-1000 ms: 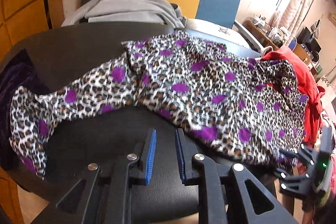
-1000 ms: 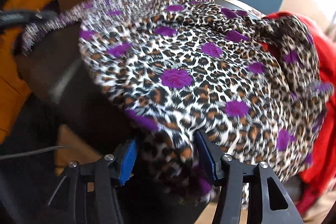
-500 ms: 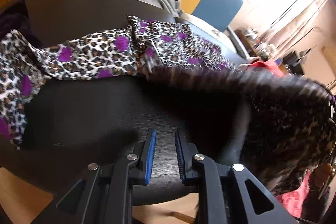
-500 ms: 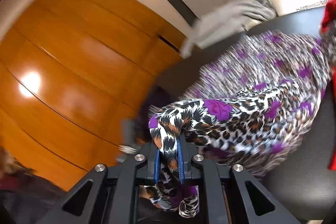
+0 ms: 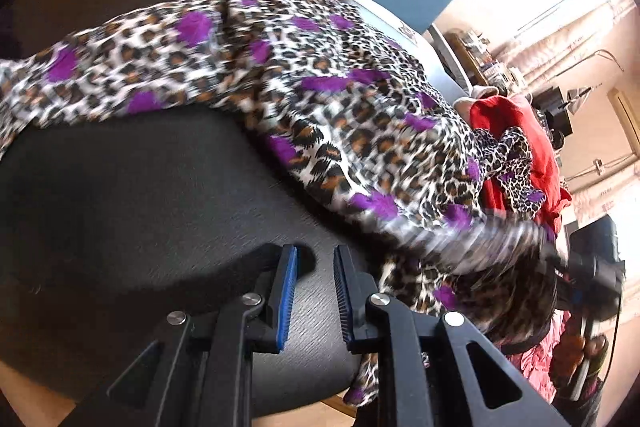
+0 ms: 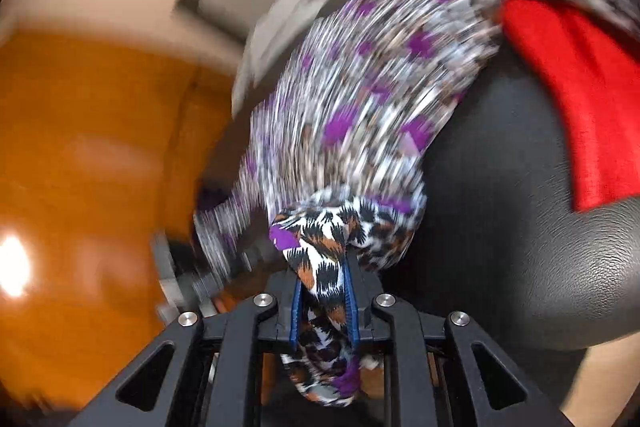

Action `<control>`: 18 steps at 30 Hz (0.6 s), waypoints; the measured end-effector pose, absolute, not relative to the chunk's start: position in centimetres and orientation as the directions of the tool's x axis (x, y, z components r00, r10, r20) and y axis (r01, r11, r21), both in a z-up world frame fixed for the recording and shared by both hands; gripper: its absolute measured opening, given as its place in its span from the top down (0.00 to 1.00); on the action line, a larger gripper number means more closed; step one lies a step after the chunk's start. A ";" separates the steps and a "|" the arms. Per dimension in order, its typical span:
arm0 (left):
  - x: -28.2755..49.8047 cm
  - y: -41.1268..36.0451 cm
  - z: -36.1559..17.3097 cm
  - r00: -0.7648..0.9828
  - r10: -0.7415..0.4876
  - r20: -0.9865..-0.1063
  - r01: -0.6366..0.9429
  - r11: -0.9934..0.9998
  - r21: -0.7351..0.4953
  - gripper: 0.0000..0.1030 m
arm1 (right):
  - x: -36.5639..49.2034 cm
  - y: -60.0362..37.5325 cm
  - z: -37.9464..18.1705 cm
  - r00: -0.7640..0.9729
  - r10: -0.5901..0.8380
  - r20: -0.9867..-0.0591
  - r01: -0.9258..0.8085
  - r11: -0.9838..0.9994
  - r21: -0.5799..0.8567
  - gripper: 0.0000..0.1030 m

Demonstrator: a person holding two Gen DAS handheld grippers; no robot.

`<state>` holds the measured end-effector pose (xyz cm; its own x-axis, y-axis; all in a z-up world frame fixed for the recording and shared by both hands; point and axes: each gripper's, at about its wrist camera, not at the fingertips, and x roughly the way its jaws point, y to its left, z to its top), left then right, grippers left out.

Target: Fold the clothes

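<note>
While right tongs ease, seemingly pinching leopard garment.

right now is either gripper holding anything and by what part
The right gripper pinches a bunched edge of the leopard-print garment, though its jaws are easing open. The left gripper holds nothing; its fingers hover apart over the black table.

Looks like someone's living room. Curtains over a bright window, wood panelling, and a cluttered shelf behind a clothes-covered counter.
</note>
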<state>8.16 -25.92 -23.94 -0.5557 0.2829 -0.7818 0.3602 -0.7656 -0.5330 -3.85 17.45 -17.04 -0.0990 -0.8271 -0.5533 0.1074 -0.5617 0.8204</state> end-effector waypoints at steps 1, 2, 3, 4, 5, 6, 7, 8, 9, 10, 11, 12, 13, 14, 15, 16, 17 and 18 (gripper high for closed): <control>7.7 -25.6 -23.8 -0.556 0.294 -0.777 0.347 -0.768 -0.539 0.82 | -4.7 18.8 -17.7 -0.141 -0.834 -0.534 0.027 -0.542 0.840 0.80; 7.2 -25.2 -23.7 -0.556 0.305 -0.773 0.328 -0.774 -0.542 0.82 | -5.3 19.6 -18.2 -0.164 -0.834 -0.527 -0.021 -0.532 0.847 0.80; 6.6 -24.5 -23.4 -0.553 0.315 -0.771 0.305 -0.785 -0.539 0.82 | -5.8 20.0 -18.4 -0.178 -0.820 -0.544 -0.035 -0.547 0.836 0.80; 6.0 -23.7 -23.2 -0.549 0.324 -0.771 0.281 -0.797 -0.535 0.82 | -6.2 20.0 -18.5 -0.190 -0.797 -0.573 -0.035 -0.578 0.815 0.80; 5.6 -22.7 -23.2 -0.542 0.325 -0.775 0.257 -0.814 -0.521 0.82 | -6.7 19.8 -18.6 -0.198 -0.772 -0.603 -0.027 -0.611 0.791 0.80; 5.1 -22.0 -23.3 -0.536 0.324 -0.779 0.242 -0.825 -0.510 0.82 | -7.2 19.5 -18.8 -0.204 -0.748 -0.632 -0.015 -0.643 0.766 0.78; 4.5 -21.5 -23.3 -0.530 0.323 -0.784 0.231 -0.834 -0.500 0.82 | -7.7 19.2 -18.9 -0.210 -0.722 -0.659 -0.004 -0.674 0.739 0.74; 3.8 -21.1 -23.5 -0.523 0.322 -0.789 0.224 -0.841 -0.492 0.82 | -8.1 19.1 -19.0 -0.220 -0.690 -0.690 0.017 -0.709 0.705 0.70; 3.1 -20.8 -23.6 -0.514 0.322 -0.795 0.218 -0.847 -0.484 0.82 | -8.4 19.2 -19.0 -0.235 -0.653 -0.720 0.044 -0.747 0.663 0.61; 2.3 -20.5 -23.8 -0.508 0.321 -0.799 0.214 -0.852 -0.478 0.82 | -8.7 19.2 -19.1 -0.250 -0.614 -0.748 0.070 -0.782 0.619 0.52; 1.5 -20.2 -23.9 -0.503 0.321 -0.803 0.209 -0.856 -0.473 0.82 | -8.8 19.4 -18.9 -0.272 -0.584 -0.765 0.096 -0.807 0.582 0.51; 0.7 -20.0 -24.0 -0.498 0.321 -0.806 0.205 -0.859 -0.469 0.82 | -8.8 19.6 -18.5 -0.298 -0.561 -0.772 0.122 -0.825 0.552 0.51; 0.2 -19.9 -24.2 -0.492 0.316 -0.811 0.205 -0.863 -0.461 0.82 | -8.7 19.9 -18.1 -0.324 -0.537 -0.779 0.147 -0.842 0.520 0.50; -0.1 -19.8 -24.3 -0.487 0.310 -0.817 0.207 -0.867 -0.452 0.82 | -8.7 20.2 -17.7 -0.350 -0.514 -0.783 0.171 -0.857 0.486 0.48; -0.5 -19.8 -24.4 -0.482 0.303 -0.822 0.209 -0.871 -0.444 0.82 | -8.3 20.1 -17.1 -0.373 -0.513 -0.773 0.218 -0.859 0.464 0.48; -0.6 -20.0 -24.4 -0.483 0.301 -0.823 0.210 -0.872 -0.442 0.82 | -7.7 19.9 -16.5 -0.392 -0.528 -0.754 0.280 -0.849 0.449 0.48; -0.6 -20.2 -24.3 -0.486 0.300 -0.821 0.211 -0.871 -0.443 0.82 | -7.0 19.5 -15.8 -0.401 -0.535 -0.744 0.345 -0.840 0.418 0.48; -0.7 -20.5 -24.1 -0.490 0.299 -0.819 0.211 -0.871 -0.444 0.82 | -6.0 19.0 -15.1 -0.404 -0.536 -0.741 0.410 -0.831 0.377 0.48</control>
